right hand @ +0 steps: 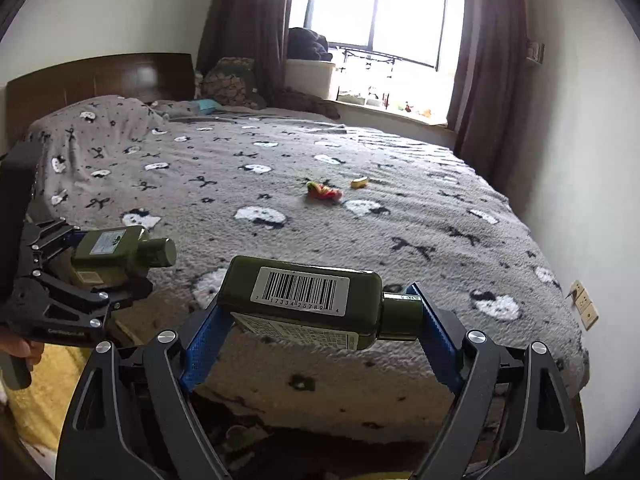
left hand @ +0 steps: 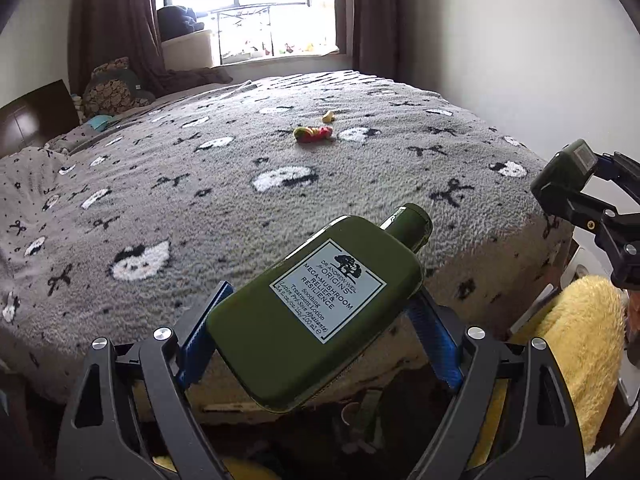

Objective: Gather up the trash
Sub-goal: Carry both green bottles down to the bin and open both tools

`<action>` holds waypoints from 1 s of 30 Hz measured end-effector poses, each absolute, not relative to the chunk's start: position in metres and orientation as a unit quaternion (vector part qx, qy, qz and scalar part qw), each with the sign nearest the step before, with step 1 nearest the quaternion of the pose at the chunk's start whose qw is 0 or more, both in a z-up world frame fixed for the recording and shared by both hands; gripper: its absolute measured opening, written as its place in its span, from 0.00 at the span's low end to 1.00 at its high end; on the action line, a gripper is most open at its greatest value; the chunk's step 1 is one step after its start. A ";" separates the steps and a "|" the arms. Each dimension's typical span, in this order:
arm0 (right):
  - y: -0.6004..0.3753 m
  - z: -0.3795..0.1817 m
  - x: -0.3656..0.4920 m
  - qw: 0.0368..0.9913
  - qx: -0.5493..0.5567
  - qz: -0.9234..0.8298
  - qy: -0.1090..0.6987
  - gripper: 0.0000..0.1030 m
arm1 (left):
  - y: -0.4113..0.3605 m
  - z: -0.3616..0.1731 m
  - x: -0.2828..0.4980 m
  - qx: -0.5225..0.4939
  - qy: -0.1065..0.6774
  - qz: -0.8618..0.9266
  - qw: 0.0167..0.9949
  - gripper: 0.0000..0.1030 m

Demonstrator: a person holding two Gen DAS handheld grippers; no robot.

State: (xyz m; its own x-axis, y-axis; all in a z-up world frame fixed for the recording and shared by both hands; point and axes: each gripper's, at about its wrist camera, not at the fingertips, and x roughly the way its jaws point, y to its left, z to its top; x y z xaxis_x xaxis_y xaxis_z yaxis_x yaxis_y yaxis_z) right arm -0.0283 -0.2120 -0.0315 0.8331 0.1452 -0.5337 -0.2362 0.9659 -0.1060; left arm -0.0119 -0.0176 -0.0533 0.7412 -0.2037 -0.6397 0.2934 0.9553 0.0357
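Left hand-held gripper [left hand: 316, 320]: you hold a green lotion bottle [left hand: 316, 312] between its blue pads, flat body across the jaws, label up, cap pointing away toward the bed. The jaws stand wide only because the bottle body is wide; they pinch it, they are not free.

Right hand-held gripper [right hand: 320, 320]: you hold a second green bottle [right hand: 308, 300] here, lying crosswise with the barcode side up. One pad presses its base, the other its cap end, so the grip goes along the length. I judge this grip less secure, because the round cap can slip.

Why both are carried: each gripper has one bottle, so I think you are bringing two pieces of trash in one trip. No bin shows in either view, so I cannot tell where they go.

Below the grippers: the edge of the bed, a dark cluttered floor, and something yellow and fluffy [left hand: 576, 340] at the right side of the left view.

Bed [left hand: 200, 200]: a grey fleece blanket with white and black figures covers it.

Remaining trash: a red and yellow wrapper [left hand: 313, 134] and a small yellow piece [left hand: 328, 116] lie near each other in the middle of the bed, well apart from both grippers. They probably wait for a later trip, since both grippers are full.

Far end: wooden headboard [right hand: 100, 76], window [right hand: 376, 16] with dark curtains.
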 end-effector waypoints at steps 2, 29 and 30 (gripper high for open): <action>-0.207 -0.052 -0.031 0.947 -0.070 0.113 0.293 0.83 | -0.016 -0.070 -0.021 0.054 0.349 -0.135 0.926 0.80; -0.174 -0.237 -0.023 0.842 0.002 0.142 0.521 0.83 | -0.012 -0.255 -0.033 0.026 0.555 -0.153 0.817 0.80; -0.173 -0.239 -0.022 0.839 0.002 0.143 0.524 0.83 | -0.012 -0.259 -0.032 0.025 0.559 -0.152 0.815 0.80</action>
State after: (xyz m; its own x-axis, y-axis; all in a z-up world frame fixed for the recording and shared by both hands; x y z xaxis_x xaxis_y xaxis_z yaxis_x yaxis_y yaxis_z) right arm -0.0222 -0.1730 -0.2393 0.4093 0.2421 -0.8797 -0.2377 0.9592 0.1533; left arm -0.0325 -0.0119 -0.2595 0.3295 -0.2198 -0.9182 0.2765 0.9524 -0.1287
